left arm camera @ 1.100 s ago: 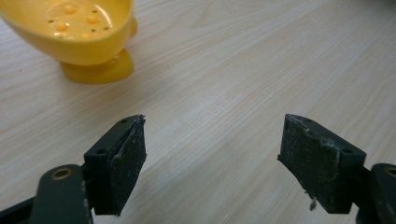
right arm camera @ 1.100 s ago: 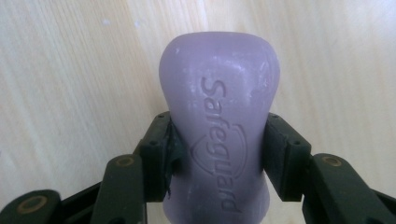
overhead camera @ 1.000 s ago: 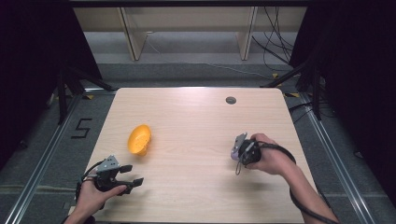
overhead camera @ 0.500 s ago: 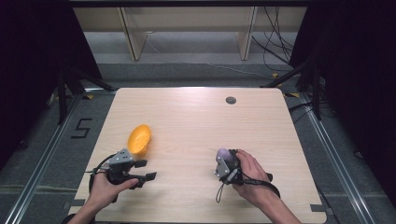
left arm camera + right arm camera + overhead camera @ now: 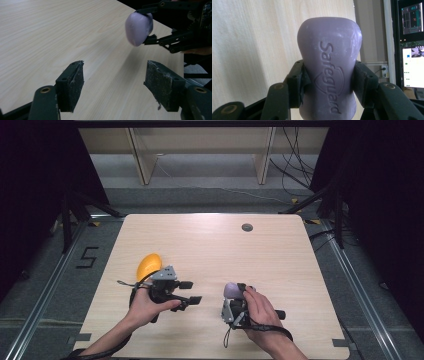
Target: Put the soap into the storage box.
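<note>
We hold a purple soap bar (image 5: 329, 72) in our right gripper (image 5: 234, 301), jaws clamped on its two narrow sides about midway down its length. In the right gripper view the bar's long axis runs straight out along the jaws, its rounded free end pointing away from the gripper over the table (image 5: 210, 250). The embossed word "Safeguard" and a shield mark run lengthwise on the broad face turned to the camera. The surface looks matte and waxy, with faint pale scuffs near the top and softly rounded corners.

In the high view the soap (image 5: 231, 289) is a small lilac lump at the front of the right gripper, on the side toward our left gripper (image 5: 190, 292). The left gripper's jaws stand wide apart with nothing between them; its view shows worn, fuzzy black pads (image 5: 76, 85) and, beyond them and up to the right, the soap (image 5: 138, 28) held clear of the pale wood-grain table, casting a soft shadow.

An orange, smooth, egg-like object (image 5: 149, 265) lies on the table just behind the left gripper. A small dark round disc (image 5: 247, 227) sits in the table top, well ahead of both grippers. The right gripper view also catches lit monitors (image 5: 412, 45) beyond the table edge.
</note>
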The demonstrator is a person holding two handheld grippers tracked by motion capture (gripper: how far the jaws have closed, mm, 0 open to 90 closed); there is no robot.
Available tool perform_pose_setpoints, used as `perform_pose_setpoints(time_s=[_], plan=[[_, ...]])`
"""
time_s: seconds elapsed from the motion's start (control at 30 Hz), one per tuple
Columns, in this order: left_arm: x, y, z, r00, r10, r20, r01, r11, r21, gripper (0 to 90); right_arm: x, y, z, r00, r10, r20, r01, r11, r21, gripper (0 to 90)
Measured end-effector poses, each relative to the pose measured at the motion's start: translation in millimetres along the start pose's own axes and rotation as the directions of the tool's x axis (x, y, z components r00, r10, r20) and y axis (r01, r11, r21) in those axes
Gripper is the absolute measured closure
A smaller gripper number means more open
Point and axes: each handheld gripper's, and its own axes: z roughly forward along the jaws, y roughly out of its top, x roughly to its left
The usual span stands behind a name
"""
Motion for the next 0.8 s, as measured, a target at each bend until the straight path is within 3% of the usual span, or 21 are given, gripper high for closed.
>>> perform_pose_setpoints(time_s=[0.1,0.13,0.17,0.23,0.27,0.3,0.33,0.37,0.43,0.47,0.5,0.53,0.57,0.73,0.77,0.8], plan=[[-2.1,5.5,8.3,0.9998,0.011,0.014,-0.012,0.9999,0.009,30.5,1.2,1.7,-0.6,0.9999,-0.015,0.002,0.015,1.0,-0.007,50.2],[-3.5,7.7,12.5,0.9998,0.01,0.019,-0.01,0.9999,0.009,30.5,-0.8,2.4,0.5,0.9979,-0.063,0.015,0.063,0.997,-0.033,50.2],[-5.2,12.3,19.0,0.9996,0.011,0.028,-0.011,0.9999,0.01,30.5,0.2,5.6,-2.3,0.9977,-0.064,0.024,0.064,0.997,-0.036,50.2],[-5.5,16.3,24.1,0.9987,0.011,0.05,-0.011,0.9999,0.011,30.6,-1.7,6.8,-2.2,0.9929,-0.113,0.038,0.115,0.992,-0.051,50.2],[-5.5,16.3,24.1,0.9987,0.011,0.05,-0.011,0.9999,0.011,30.8,0.2,8.3,-3.9,0.9961,-0.079,0.038,0.081,0.996,-0.047,50.2],[-5.9,19.2,28.2,0.9978,0.022,0.063,-0.022,0.9997,0.006,30.9,0.2,8.7,-4.1,0.9963,-0.077,0.037,0.079,0.996,-0.048,50.2],[-5.9,19.2,28.2,0.9978,0.022,0.063,-0.022,0.9997,0.006,31.3,-2.3,8.3,-3.3,0.9913,-0.123,0.045,0.126,0.991,-0.054,50.2],[-7.3,20.5,31.5,0.997,0.01,0.077,-0.011,0.9999,0.011,31.5,-2.7,8.6,-3.6,0.9907,-0.128,0.045,0.13,0.99,-0.052,50.2],[-7.1,21.4,34.6,0.9963,0.012,0.085,-0.013,0.9998,0.013,32.7,2.2,10.0,-4.5,0.9974,-0.059,0.043,0.061,0.997,-0.045,50.1],[-7.1,21.4,34.6,0.9963,0.012,0.085,-0.013,0.9998,0.013,33.8,2.2,10.0,-4.5,0.9974,-0.059,0.043,0.061,0.997,-0.045,50.1],[-6.1,22.1,35.8,0.9957,0.025,0.089,-0.027,0.9995,0.019,33.8,2.3,10.2,-4.0,0.9972,-0.063,0.04,0.065,0.997,-0.05,50.2],[-6.8,22.7,36.5,0.9964,0.018,0.083,-0.019,0.9996,0.021,34.9,1.8,10.3,-3.1,0.996,-0.08,0.041,0.082,0.995,-0.053,50.2],[-6.9,24.0,38.7,0.9948,0.01,0.102,-0.012,0.9998,0.018,36.6,1.2,10.0,-1.5,0.9927,-0.11,0.05,0.113,0.991,-0.067,50.2],[-7.6,26.7,44.0,0.9898,-0.002,0.143,-0.001,0.9998,0.02,40.3,4.4,11.2,-0.7,0.9934,-0.108,0.039,0.11,0.991,-0.07,50.2],[-7.6,26.8,44.7,0.9898,0.0,0.142,-0.004,0.9997,0.025,41.3,2.2,12.3,-1.5,0.9876,-0.148,0.052,0.152,0.986,-0.072,50.2],[-7.6,26.8,44.7,0.9898,0.0,0.142,-0.004,0.9997,0.025,42.3,3.5,11.6,0.0,0.9905,-0.131,0.044,0.134,0.987,-0.084,50.2]])
